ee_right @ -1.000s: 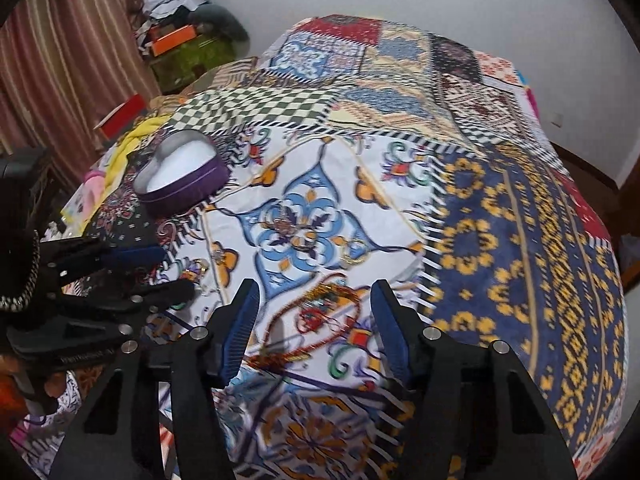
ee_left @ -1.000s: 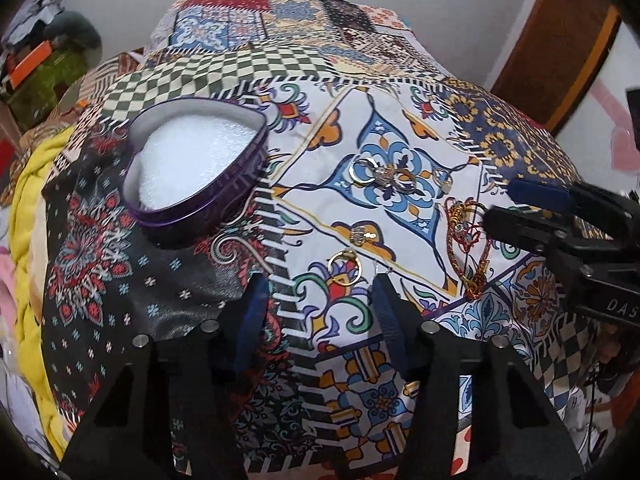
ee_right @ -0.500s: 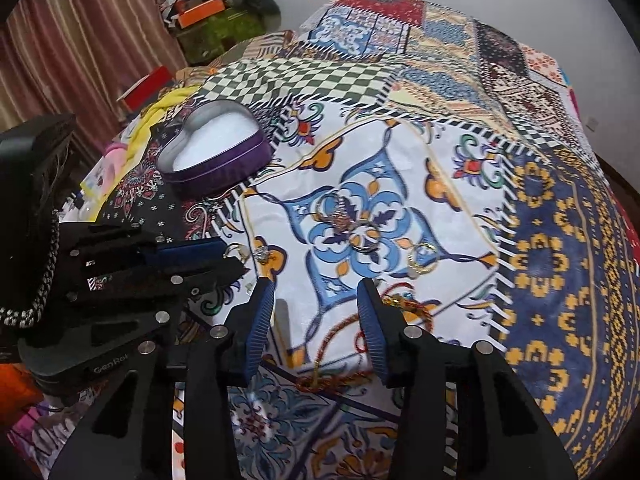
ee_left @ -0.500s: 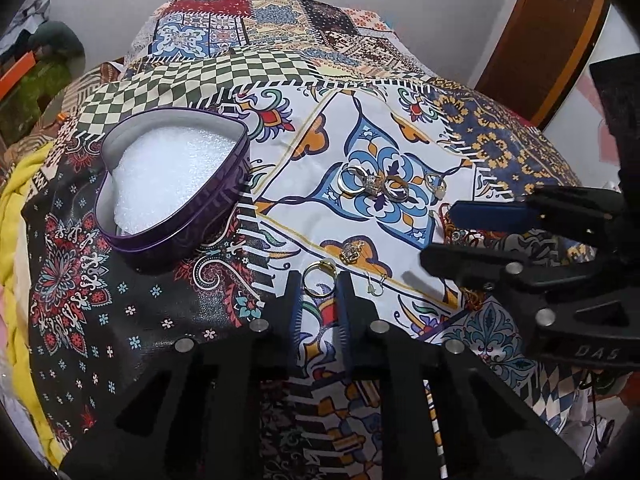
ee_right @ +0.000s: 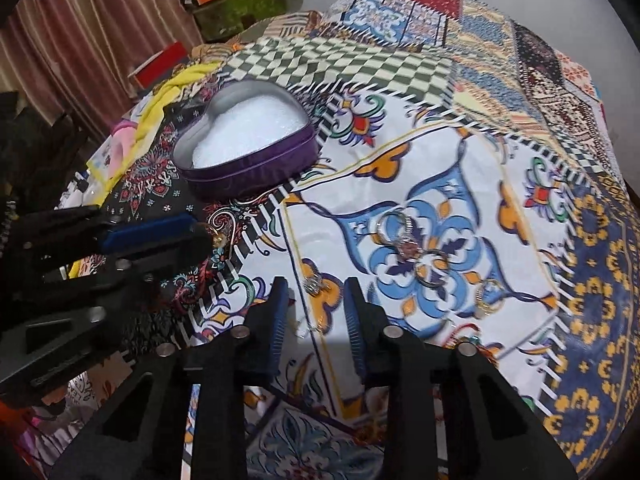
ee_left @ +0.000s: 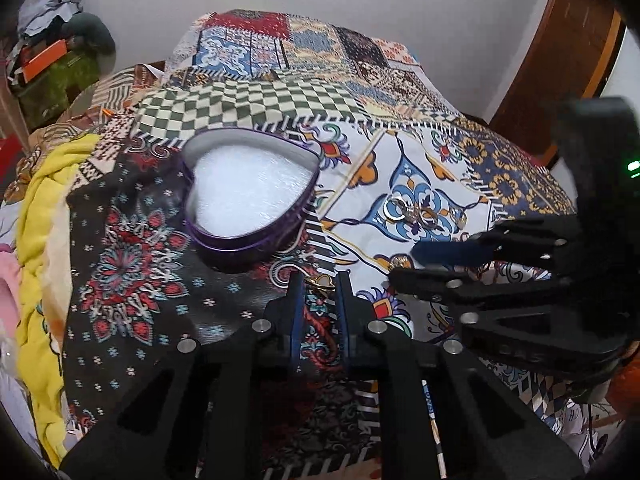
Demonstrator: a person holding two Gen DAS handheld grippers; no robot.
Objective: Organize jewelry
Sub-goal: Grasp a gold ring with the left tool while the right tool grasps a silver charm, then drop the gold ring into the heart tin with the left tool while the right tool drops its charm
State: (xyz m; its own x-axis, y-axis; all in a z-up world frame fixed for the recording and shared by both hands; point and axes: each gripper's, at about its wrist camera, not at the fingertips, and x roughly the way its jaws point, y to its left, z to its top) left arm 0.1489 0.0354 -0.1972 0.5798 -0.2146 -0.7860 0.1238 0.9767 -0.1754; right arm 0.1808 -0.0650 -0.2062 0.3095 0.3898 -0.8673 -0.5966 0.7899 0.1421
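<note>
We clench our left hand-held gripper (ee_left: pixel 319 285) on a gold ring (ee_left: pixel 321 281), bound for the heart tin (ee_left: pixel 256 236); our right hand-held gripper (ee_right: pixel 315 312) stays released.

One purple heart-shaped tin (ee_right: pixel 244 148) lies ahead and to the left of the right hand-held gripper (ee_right: pixel 314 310). Ahead of it to the right are about four rings (ee_right: pixel 430 266) in a loose cluster, the blur making that count uncertain. One small earring (ee_right: pixel 314 285) lies between its fingertips. The left hand-held gripper (ee_left: pixel 319 286) pinches one gold ring (ee_left: pixel 320 282).
</note>
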